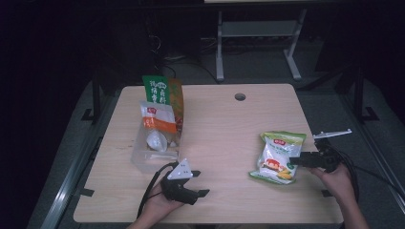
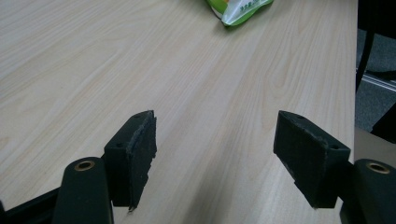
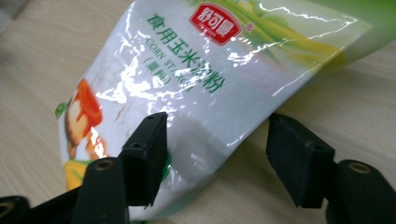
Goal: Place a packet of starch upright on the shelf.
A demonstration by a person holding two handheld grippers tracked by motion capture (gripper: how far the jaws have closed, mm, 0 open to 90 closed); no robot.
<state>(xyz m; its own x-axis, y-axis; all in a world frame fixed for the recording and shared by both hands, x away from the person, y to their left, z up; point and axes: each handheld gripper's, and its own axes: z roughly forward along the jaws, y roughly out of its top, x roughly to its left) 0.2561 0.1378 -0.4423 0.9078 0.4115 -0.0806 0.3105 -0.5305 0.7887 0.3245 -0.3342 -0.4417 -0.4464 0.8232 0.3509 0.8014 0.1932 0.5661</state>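
A white and green bag of corn starch [image 1: 277, 157] lies flat on the right part of the wooden table [image 1: 219, 129]. My right gripper [image 1: 292, 161] sits at the bag's right edge, low over the table. In the right gripper view the bag [image 3: 187, 79] reaches in between the jaws of the right gripper [image 3: 215, 135]; the left pad [image 3: 149, 154] is at its edge, the right pad [image 3: 299, 158] stands apart from it. My left gripper [image 1: 200, 183] rests near the front edge, open and holding nothing [image 2: 215, 135], with a corner of the bag [image 2: 238, 9] far ahead.
A clear plastic box [image 1: 143, 160] stands at the left of the table, holding a tall green bag [image 1: 160, 90] and a white and orange bag [image 1: 157, 119]. A round cable hole [image 1: 240, 97] is near the far edge. Bare wood lies between the two grippers.
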